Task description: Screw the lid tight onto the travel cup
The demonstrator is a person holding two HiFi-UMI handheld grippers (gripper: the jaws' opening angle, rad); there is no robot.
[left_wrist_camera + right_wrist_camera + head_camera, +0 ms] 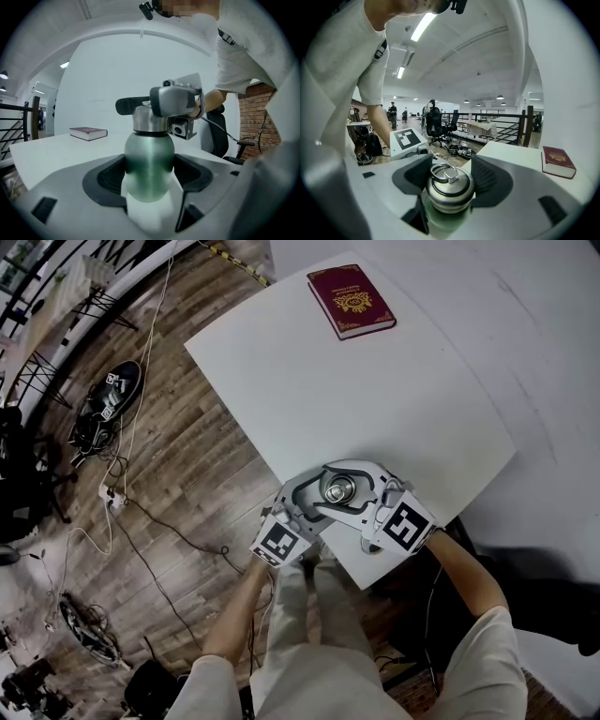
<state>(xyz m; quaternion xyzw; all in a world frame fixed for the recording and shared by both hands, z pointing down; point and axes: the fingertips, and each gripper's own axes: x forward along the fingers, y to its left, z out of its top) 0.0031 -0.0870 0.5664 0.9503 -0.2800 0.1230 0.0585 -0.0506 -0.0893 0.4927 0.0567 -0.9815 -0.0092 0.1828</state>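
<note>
cup (440, 221) body mostly hidden beneath lid (450, 187); book (557, 161) title too small to read

free: bare table (375, 399) between cup (338, 488) and book (351, 300) | obstacle: book, far corner, well apart from cup

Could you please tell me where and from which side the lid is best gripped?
I'd grip the lid by its round steel wall, jaws on opposite sides, coming from the right, slightly above: the cup stands upright, the left gripper holds its green body, and the top ring is small.
</note>
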